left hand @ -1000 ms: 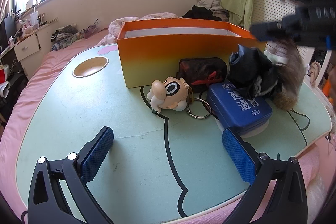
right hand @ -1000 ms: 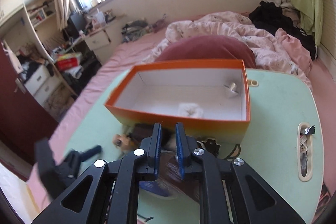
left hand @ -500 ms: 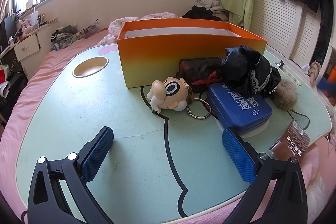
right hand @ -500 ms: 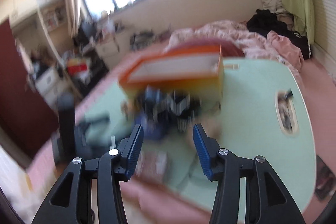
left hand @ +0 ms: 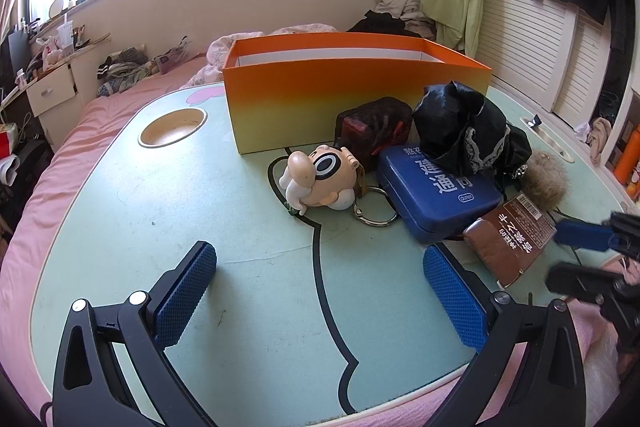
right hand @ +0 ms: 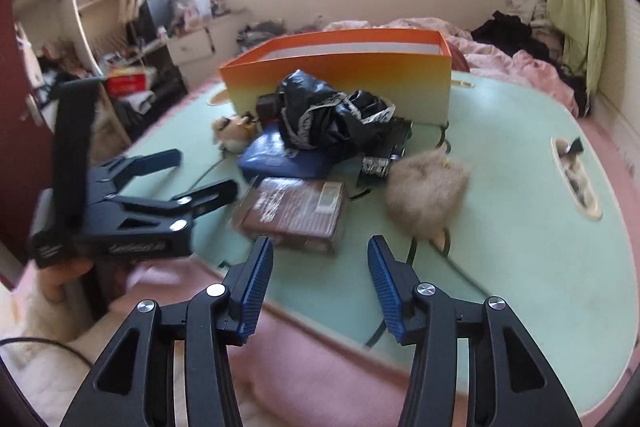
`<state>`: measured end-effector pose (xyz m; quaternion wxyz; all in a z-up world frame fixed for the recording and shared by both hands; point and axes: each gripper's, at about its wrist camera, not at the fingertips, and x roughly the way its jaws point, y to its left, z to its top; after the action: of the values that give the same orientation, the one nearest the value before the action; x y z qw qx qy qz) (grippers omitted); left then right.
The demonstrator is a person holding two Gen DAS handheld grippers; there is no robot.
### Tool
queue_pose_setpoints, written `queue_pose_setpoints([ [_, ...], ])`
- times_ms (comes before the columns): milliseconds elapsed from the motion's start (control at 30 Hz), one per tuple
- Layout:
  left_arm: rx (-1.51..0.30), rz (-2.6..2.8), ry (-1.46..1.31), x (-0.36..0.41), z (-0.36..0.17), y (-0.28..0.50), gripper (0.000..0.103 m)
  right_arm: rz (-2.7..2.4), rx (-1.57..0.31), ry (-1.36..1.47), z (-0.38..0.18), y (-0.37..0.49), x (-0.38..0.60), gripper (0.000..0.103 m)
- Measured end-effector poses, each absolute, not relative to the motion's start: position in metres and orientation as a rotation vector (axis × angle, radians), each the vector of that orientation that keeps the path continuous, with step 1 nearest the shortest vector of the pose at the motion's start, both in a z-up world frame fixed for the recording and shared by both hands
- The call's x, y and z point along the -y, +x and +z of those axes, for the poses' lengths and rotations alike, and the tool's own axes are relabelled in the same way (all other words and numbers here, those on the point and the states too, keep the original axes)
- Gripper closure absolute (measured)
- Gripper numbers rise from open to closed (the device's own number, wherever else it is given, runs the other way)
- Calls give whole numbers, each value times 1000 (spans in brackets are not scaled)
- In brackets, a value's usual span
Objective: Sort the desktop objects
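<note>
Your left gripper (left hand: 319, 289) hovers low over the near part of the green table (left hand: 160, 227), its blue pads spread wide with nothing between them. Your right gripper (right hand: 320, 283) sits at the table's near edge, jaws apart and empty, aimed at a brown packet (right hand: 294, 207) lying flat just ahead of it.

The clutter is bunched in front of an orange box (left hand: 352, 87) that stands open-topped toward the far side of the table. A cartoon-head toy (left hand: 320, 179) with a metal key ring (left hand: 374, 213) lies nearest the left gripper. Right of it is a blue case (left hand: 436, 197), and a dark red pouch (left hand: 374, 131) sits behind, against the box. A black cloth (left hand: 464, 131) with lace trim is heaped on the far end of the blue case. A beige fur ball (right hand: 426, 189) rests to the right of the packet, apart from it. The packet's far edge touches the blue case.
</note>
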<state>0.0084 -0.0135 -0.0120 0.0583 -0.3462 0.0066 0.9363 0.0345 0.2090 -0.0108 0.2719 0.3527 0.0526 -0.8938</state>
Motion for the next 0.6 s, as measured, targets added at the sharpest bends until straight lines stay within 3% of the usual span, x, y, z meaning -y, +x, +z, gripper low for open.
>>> queue_pose_setpoints([
  [33, -20, 2837, -1049, 13, -12, 8, 0, -2443, -165, 929, -11, 38, -209, 45],
  [100, -21, 2837, -1049, 14, -12, 9, 0, -2495, -229, 903, -16, 42, -202, 16],
  [200, -19, 2836, -1049, 14, -12, 9, 0, -2484, -321, 903, -20, 42, -190, 1],
  [600, -20, 2837, -1048, 14, -12, 9, 0, -2476, -349, 899, -22, 38, -187, 0],
])
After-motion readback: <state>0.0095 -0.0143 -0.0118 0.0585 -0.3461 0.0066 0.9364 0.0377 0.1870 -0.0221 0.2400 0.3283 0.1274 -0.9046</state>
